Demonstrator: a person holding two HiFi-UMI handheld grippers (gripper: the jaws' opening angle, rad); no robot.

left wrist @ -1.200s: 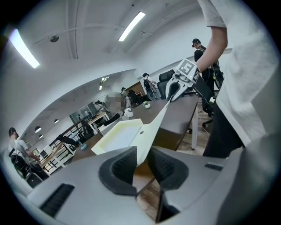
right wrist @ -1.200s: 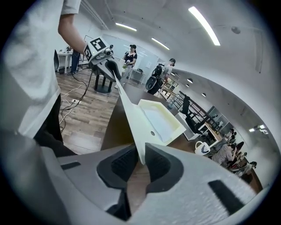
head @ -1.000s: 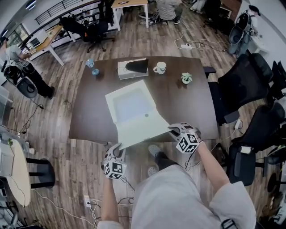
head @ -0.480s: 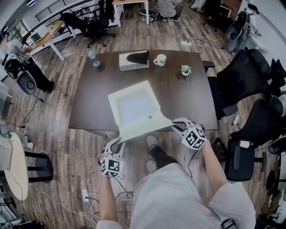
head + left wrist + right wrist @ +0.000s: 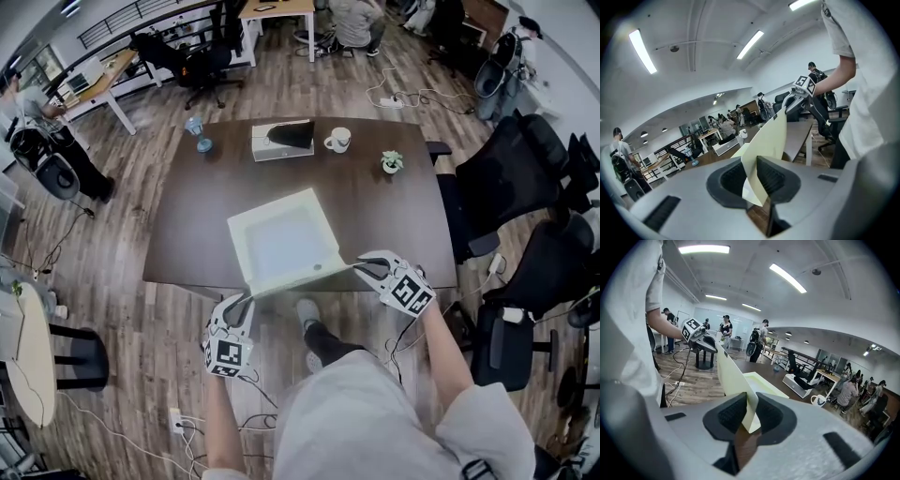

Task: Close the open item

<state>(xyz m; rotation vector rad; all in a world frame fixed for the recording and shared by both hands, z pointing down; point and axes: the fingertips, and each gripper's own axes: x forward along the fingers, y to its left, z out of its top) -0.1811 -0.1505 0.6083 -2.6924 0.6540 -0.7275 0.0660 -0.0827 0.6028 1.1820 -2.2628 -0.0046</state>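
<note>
A pale shallow box [image 5: 281, 246] lies open on the dark table [image 5: 187, 234] near its front edge. Its hinged lid [image 5: 300, 278] stands steeply raised along the box's near side. My left gripper [image 5: 246, 300] is shut on the lid's left corner; in the left gripper view the lid [image 5: 771, 140] runs between the pads of that gripper [image 5: 752, 180]. My right gripper [image 5: 358, 265] has the right corner between its pads, with its jaws opening slightly. In the right gripper view the lid [image 5: 733, 376] is still pinched in that gripper [image 5: 751, 416].
At the table's far side stand a white mug [image 5: 336, 142], a small potted plant [image 5: 391, 163], a white box with a dark item [image 5: 281, 139] and a blue glass object [image 5: 197, 133]. Black office chairs [image 5: 511, 178] crowd the right. Desks and people are behind.
The lid has swung up from lying flat over the table's front edge to nearly upright. Both grippers kept hold of its corners and rose with it.
</note>
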